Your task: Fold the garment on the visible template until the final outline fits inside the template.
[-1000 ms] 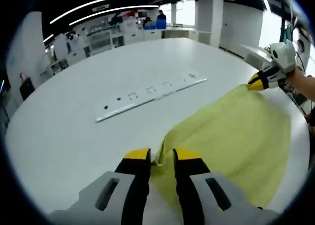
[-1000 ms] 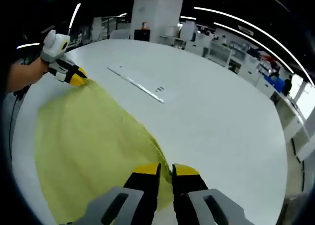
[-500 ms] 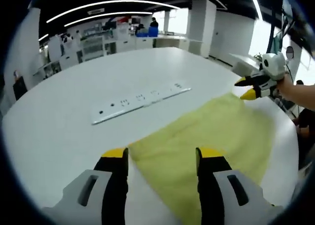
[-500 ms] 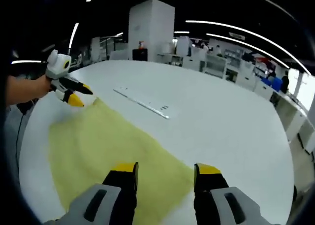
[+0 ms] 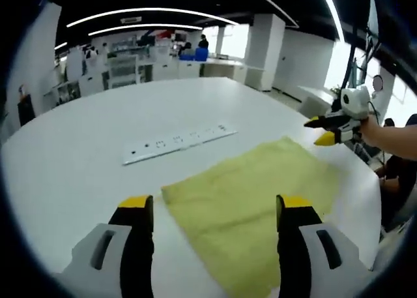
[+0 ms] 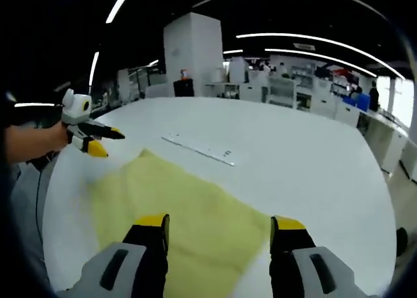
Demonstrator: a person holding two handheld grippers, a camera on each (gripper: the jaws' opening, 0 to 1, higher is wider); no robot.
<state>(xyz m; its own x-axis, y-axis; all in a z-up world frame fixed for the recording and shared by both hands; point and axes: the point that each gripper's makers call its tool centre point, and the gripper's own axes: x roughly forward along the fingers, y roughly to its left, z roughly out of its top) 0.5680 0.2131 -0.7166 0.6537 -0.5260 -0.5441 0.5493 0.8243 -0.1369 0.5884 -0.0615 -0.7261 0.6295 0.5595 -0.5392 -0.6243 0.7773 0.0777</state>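
A yellow garment (image 5: 254, 193) lies flat on the white round table (image 5: 98, 148). In the left gripper view its near corner sits between my left gripper's (image 5: 215, 203) wide open jaws, which hold nothing. In the right gripper view the same garment (image 6: 176, 200) spreads out past my right gripper (image 6: 220, 223), which also stands open with nothing in it. Each gripper appears in the other's view, held by a hand just off a far corner of the cloth: the right gripper (image 5: 314, 132) and the left gripper (image 6: 112, 144), both open and clear of the fabric.
A long white socket strip (image 5: 179, 141) lies on the table beyond the garment, also seen as the strip (image 6: 199, 148) in the right gripper view. A person's forearm (image 5: 397, 138) reaches in from the right. Shelves and desks stand far behind the table.
Both grippers were shut on the garment's edge a second ago. They have opened wide, let go and drawn back, and the cloth now lies flat.
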